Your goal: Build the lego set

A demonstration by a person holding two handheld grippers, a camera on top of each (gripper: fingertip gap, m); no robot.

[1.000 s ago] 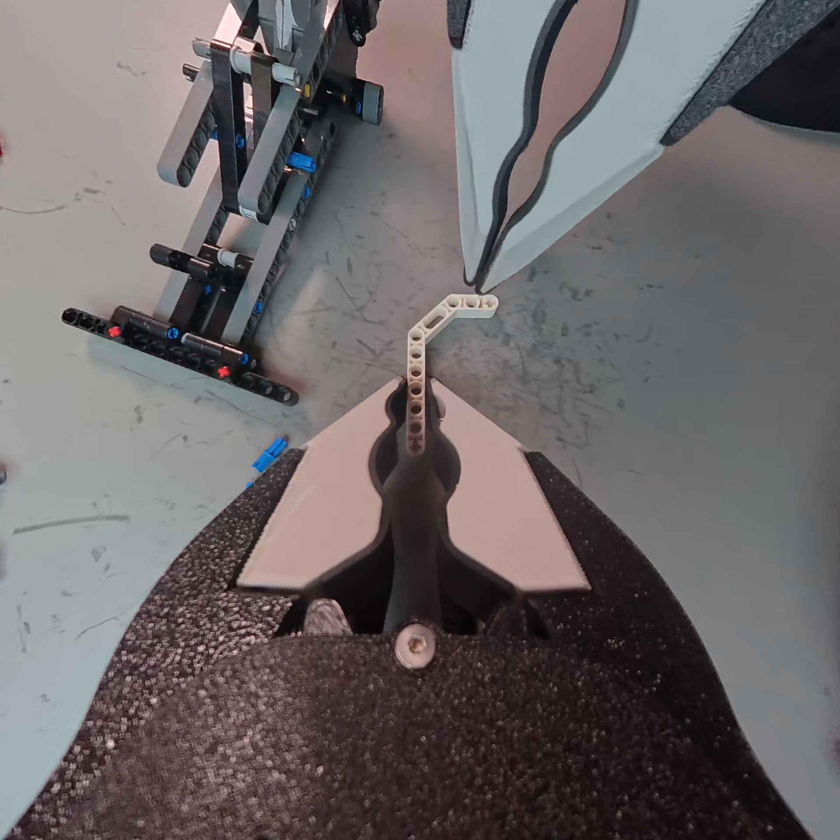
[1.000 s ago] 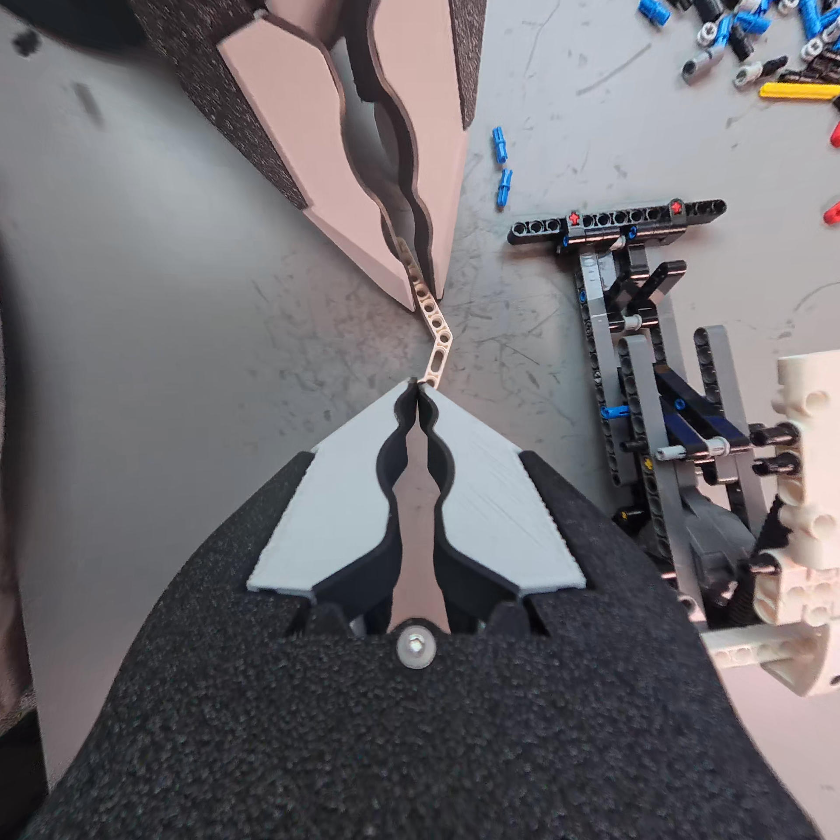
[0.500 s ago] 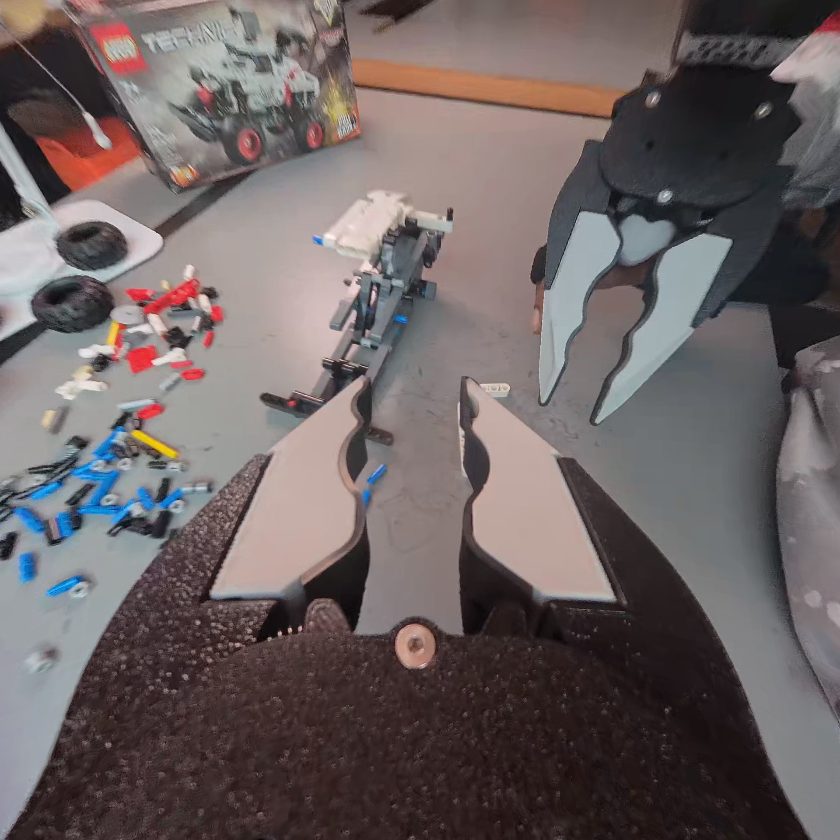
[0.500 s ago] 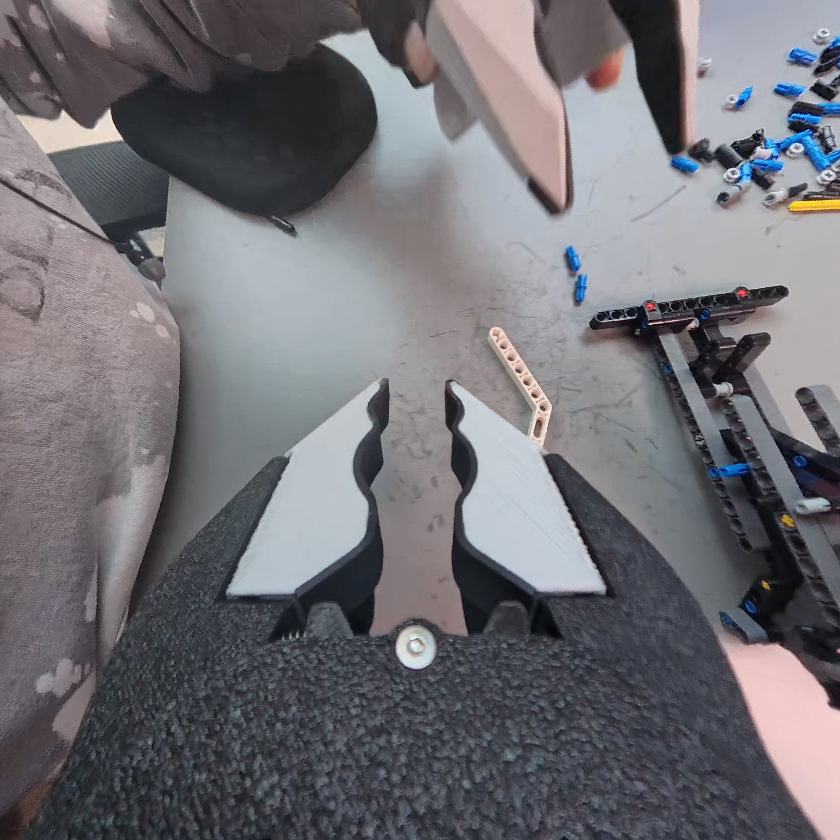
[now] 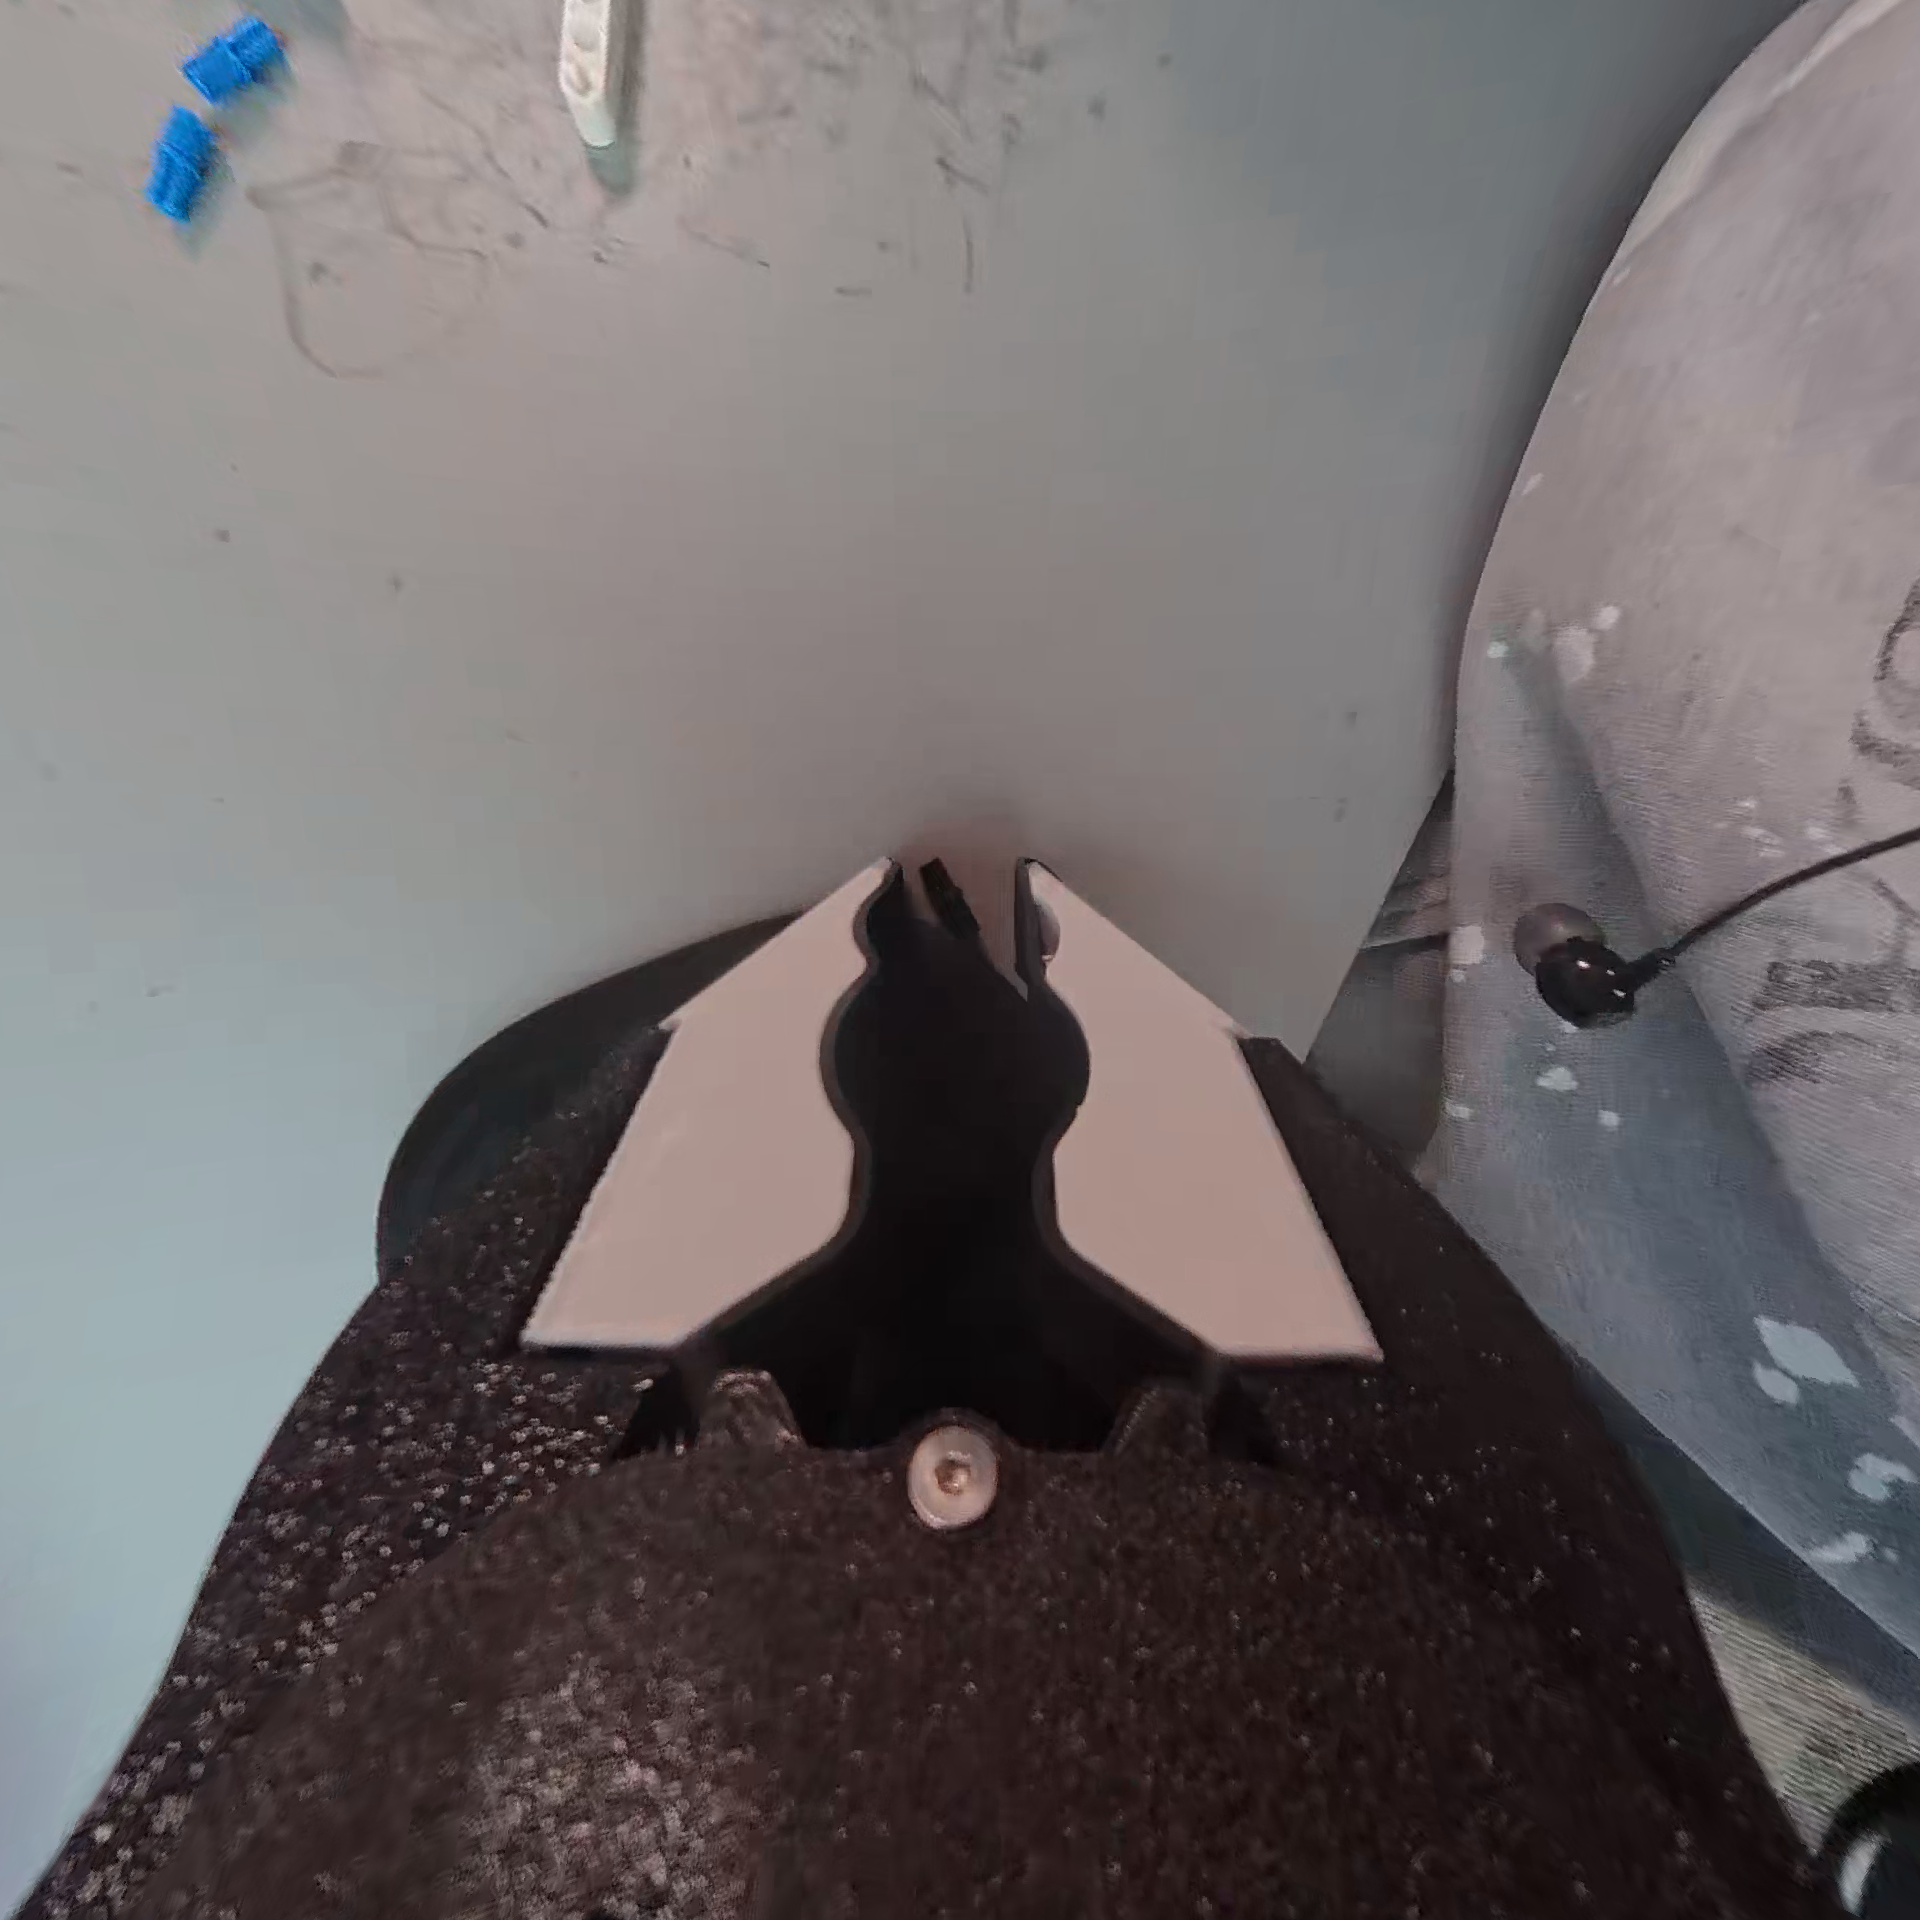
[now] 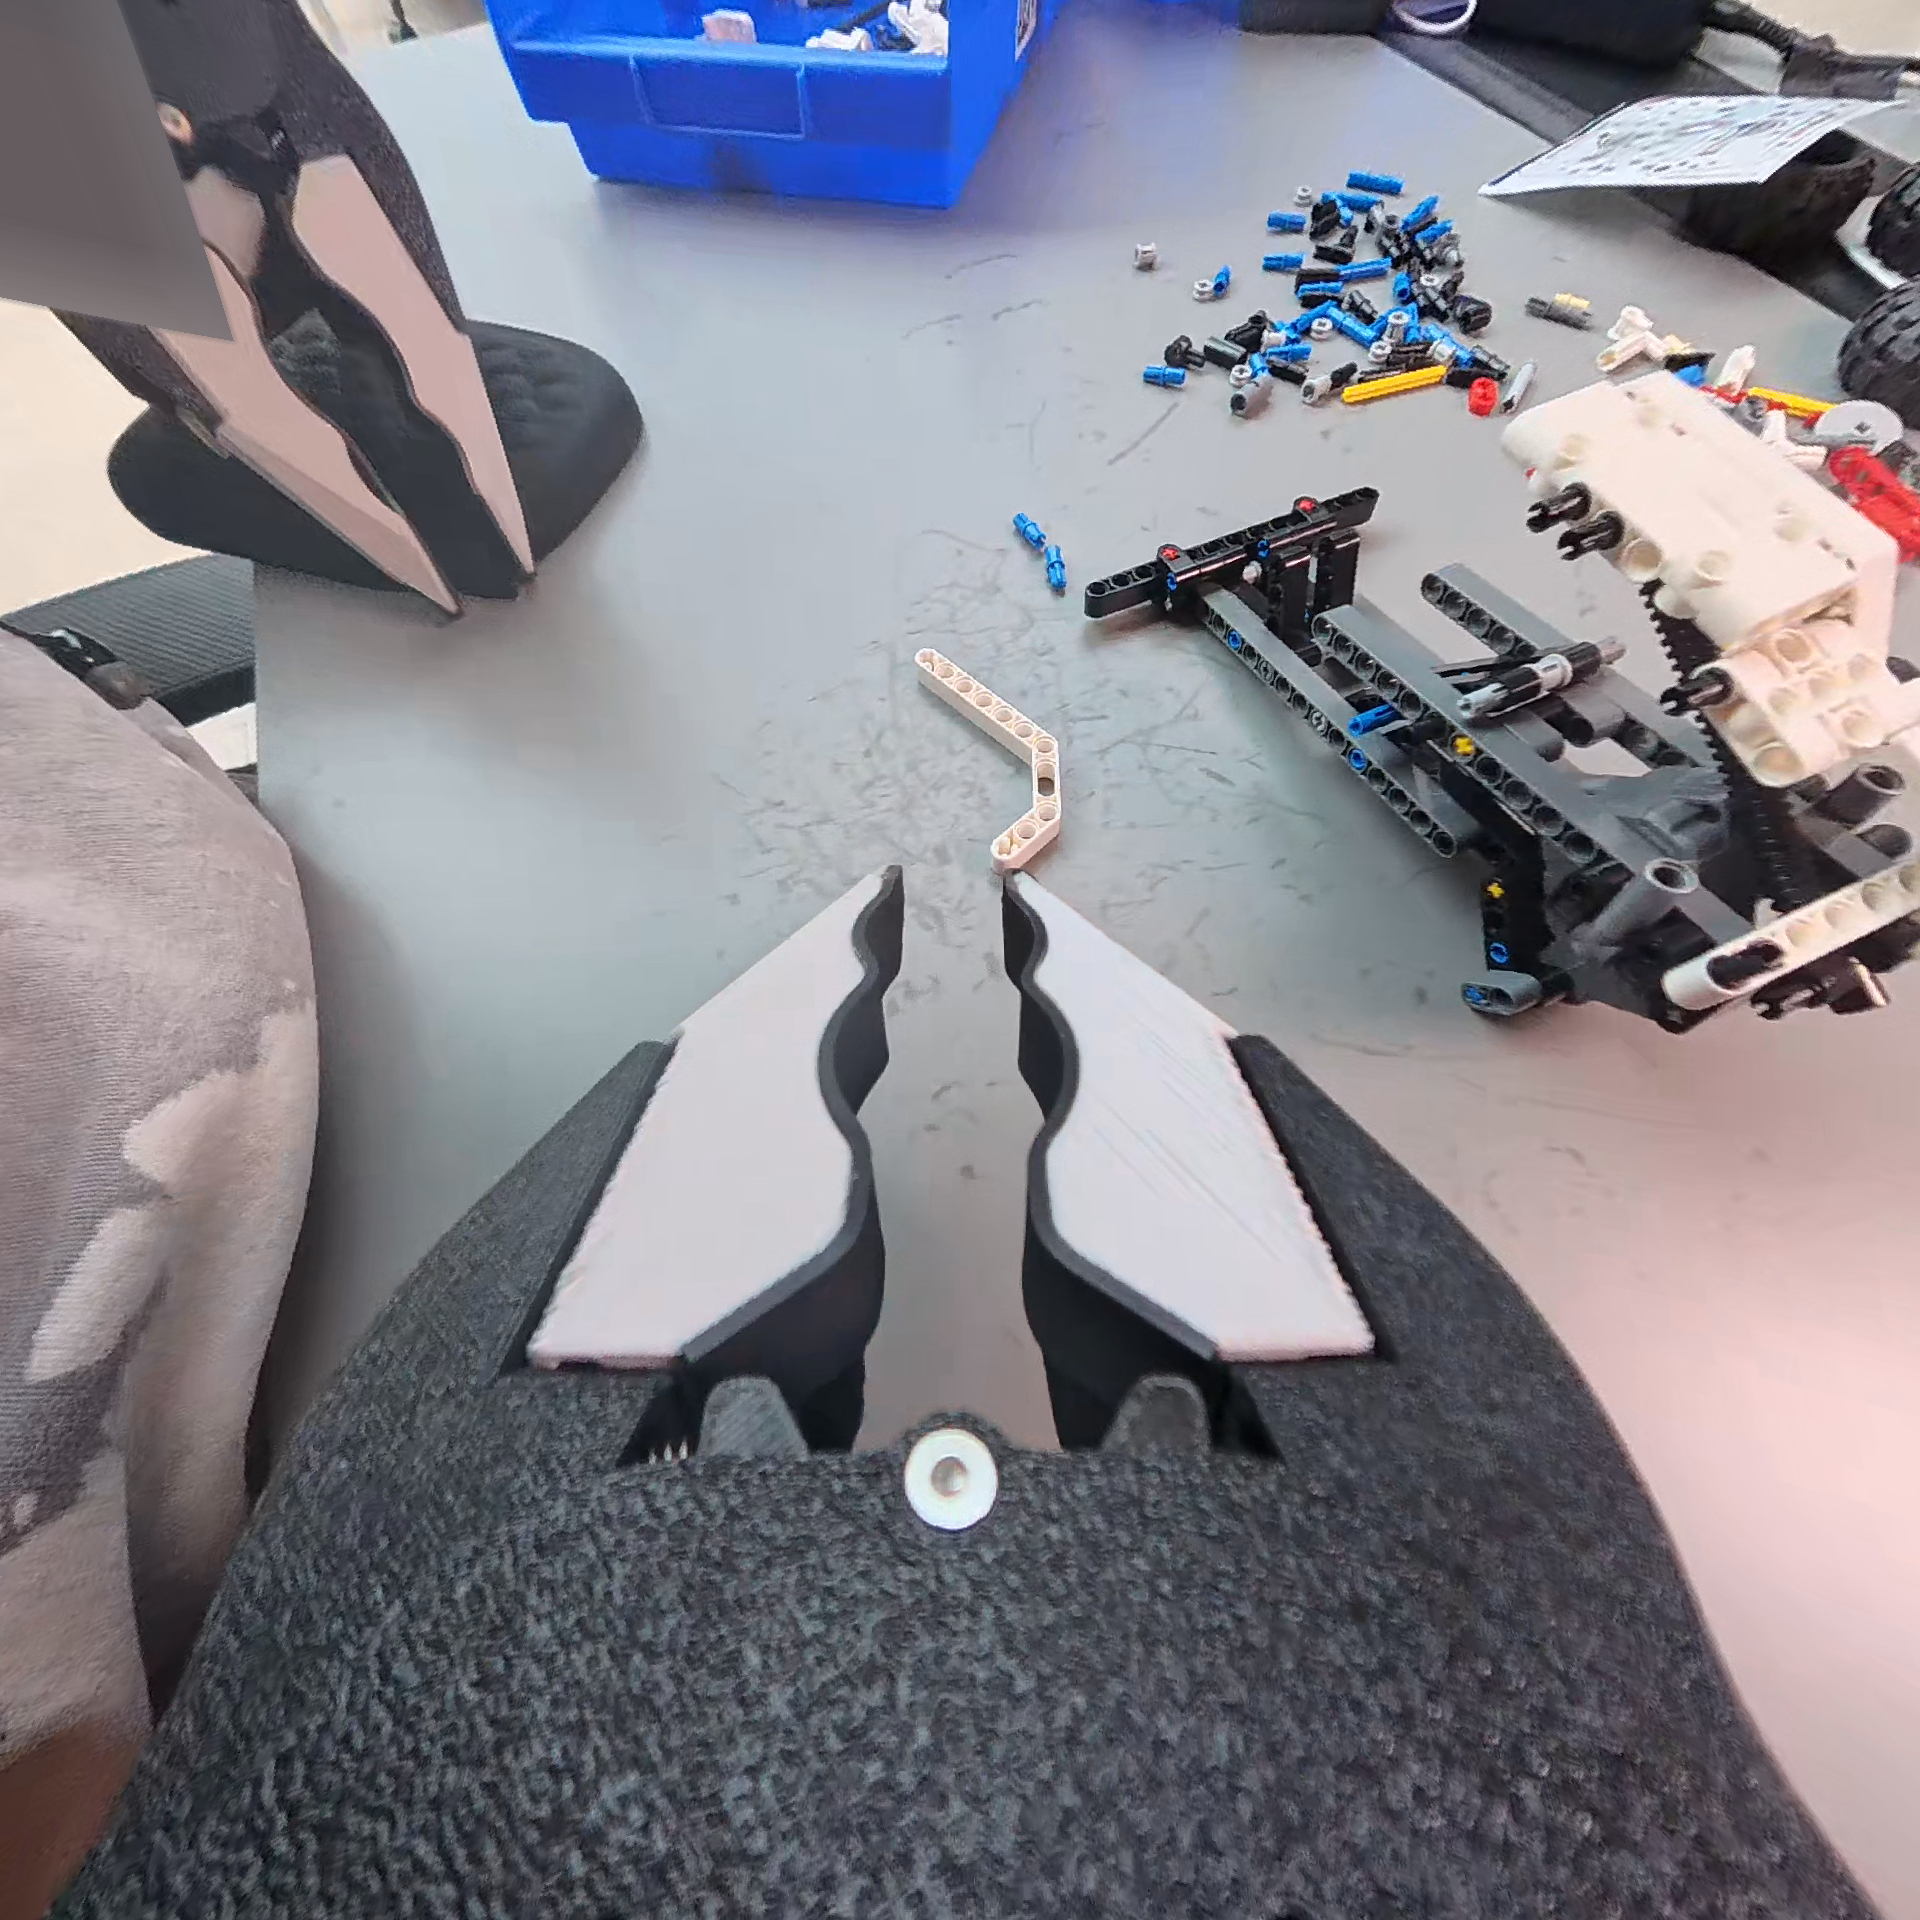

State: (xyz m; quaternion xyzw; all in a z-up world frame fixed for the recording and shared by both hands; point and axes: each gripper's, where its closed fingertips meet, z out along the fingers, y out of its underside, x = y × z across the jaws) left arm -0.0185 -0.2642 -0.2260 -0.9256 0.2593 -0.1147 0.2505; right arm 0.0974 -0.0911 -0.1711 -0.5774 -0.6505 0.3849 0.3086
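Observation:
A white bent beam (image 6: 997, 727) lies flat on the grey table (image 6: 727, 416), just beyond my right gripper (image 6: 951, 875), which is open and empty, its right fingertip close to the beam's near end. The beam's end shows at the top of the left wrist view (image 5: 592, 94). My left gripper (image 5: 958, 862) is narrowly open with nothing held and points down at bare table near the edge. It also shows in the right wrist view (image 6: 488, 587), raised at the far left. The dark grey, black and white chassis (image 6: 1455, 748) rests to the right.
Two blue pins (image 6: 1039, 551) lie between beam and chassis, also in the left wrist view (image 5: 182, 156). A pile of loose parts (image 6: 1351, 301), a blue bin (image 6: 769, 104), a paper sheet (image 6: 1704, 145) and tyres (image 6: 1881, 343) sit farther back. A person's clothing (image 5: 1714, 727) borders the table. The tips of one gripper are about 20 centimetres away from the tips of the other.
A second ago both grippers were shut on the white beam's ends. Both have opened and let it go onto the table. The left gripper has drawn back to the table edge.

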